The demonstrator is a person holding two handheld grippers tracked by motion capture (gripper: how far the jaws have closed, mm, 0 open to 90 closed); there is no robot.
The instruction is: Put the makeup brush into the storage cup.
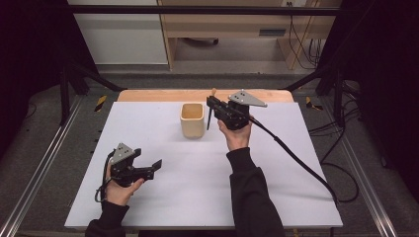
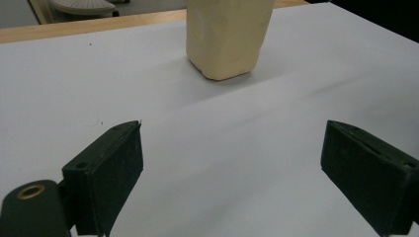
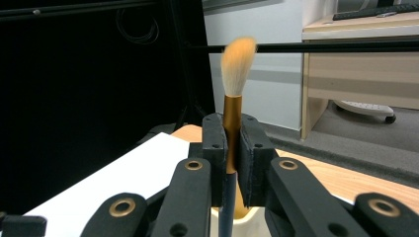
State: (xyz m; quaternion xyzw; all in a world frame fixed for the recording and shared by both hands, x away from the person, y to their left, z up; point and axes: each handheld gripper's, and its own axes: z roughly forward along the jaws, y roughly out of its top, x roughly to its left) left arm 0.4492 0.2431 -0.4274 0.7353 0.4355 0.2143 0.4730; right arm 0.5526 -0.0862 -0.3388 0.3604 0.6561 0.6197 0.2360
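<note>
The left gripper [image 1: 148,169] rests low on the white sheet [image 1: 197,182], jaws spread wide with nothing between them, the cream cup [image 2: 228,37] standing ahead of it. Farther off, the right gripper [image 1: 213,102] is clamped on a brush [image 3: 232,123], held upright with bristles up, just right of the cup.

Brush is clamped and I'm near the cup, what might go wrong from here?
The right gripper pinches the brush upright on its thin ferrule, so it may pivot or slip. The cup stands free on the table, and the open left gripper is well away from it: a nudge from the handle could tip or slide it.
</note>
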